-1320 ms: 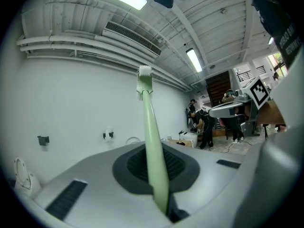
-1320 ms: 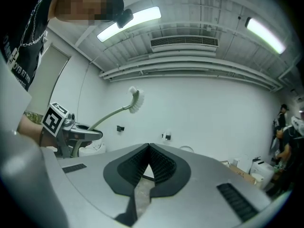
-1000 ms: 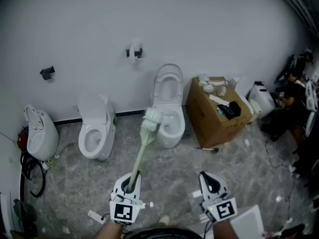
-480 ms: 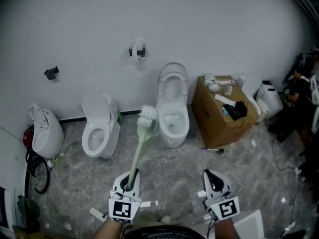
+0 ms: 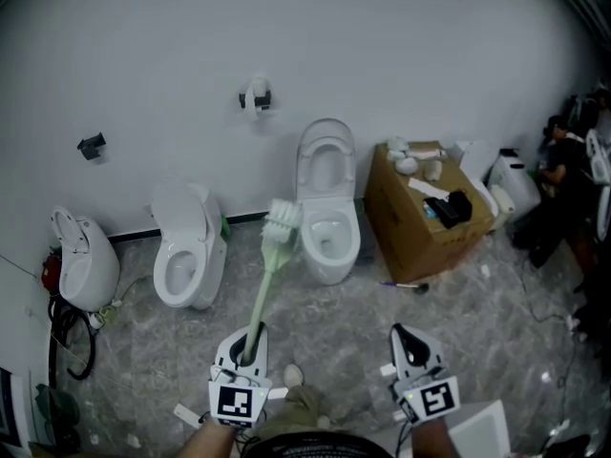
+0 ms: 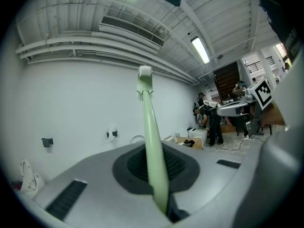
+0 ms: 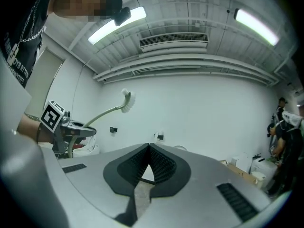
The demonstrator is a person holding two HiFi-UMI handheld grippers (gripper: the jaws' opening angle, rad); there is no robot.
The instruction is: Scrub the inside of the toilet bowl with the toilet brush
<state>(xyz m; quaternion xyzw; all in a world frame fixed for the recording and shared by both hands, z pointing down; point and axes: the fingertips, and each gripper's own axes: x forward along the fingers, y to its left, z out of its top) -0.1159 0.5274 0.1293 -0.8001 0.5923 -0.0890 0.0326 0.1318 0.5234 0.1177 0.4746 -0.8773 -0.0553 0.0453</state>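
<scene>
Low and near: left claw (image 5: 249, 344) clamped on toilet brush (image 5: 268, 277) at handle end, pointing forward. Beside it, right claw (image 5: 409, 347) pressed together, empty, same heading. Brush long axis slanting up and away, bristle head at far end, in air short of open toilet bowl (image 5: 330, 238) against wall (image 5: 401, 55).

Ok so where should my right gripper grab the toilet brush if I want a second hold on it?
Take the toilet brush by its bare green handle, between the left gripper, shut on the lower end, and the bristle head. Bring the right gripper, opened first, in from the right, across the handle: it's a slim rod tilted up and forward.
</scene>
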